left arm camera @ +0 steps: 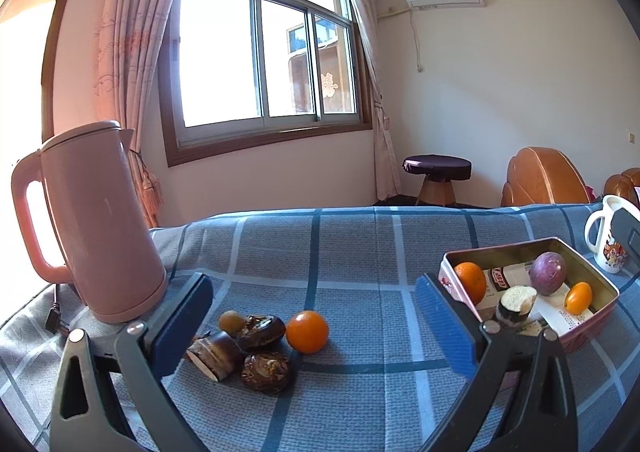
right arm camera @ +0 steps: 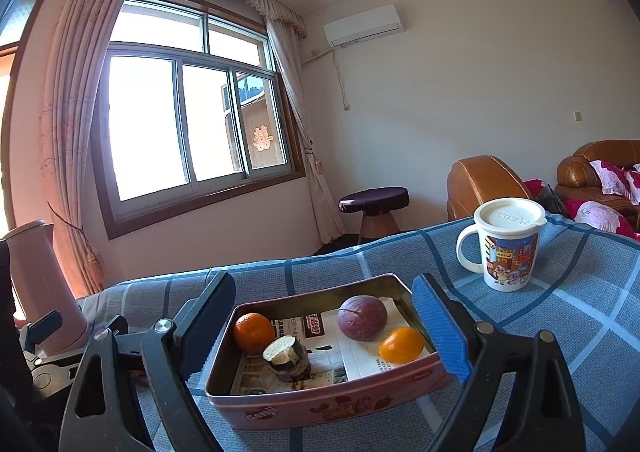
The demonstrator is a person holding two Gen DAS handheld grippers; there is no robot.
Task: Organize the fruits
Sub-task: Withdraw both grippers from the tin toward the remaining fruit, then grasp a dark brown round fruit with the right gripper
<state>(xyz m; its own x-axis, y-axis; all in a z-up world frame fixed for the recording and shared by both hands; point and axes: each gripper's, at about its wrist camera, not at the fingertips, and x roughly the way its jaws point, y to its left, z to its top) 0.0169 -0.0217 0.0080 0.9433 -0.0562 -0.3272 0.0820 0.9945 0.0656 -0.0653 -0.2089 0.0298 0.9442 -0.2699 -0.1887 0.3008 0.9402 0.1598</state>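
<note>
Orange, firm and light but likely rolling easily, the tangerine (left arm camera: 307, 332) is sitting at lower centre on the bench (left arm camera: 360, 252) beside dark fruits, the left claw (left arm camera: 316, 326) gaping empty around it, needing a pinch across its middle, while the right claw (right arm camera: 324, 326) is spreading empty near the tin (right arm camera: 320, 404).

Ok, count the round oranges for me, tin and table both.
2. One orange lies in the tin, at its left end. The other sits on the cloth beside the dark fruits. None seems hidden.
</note>
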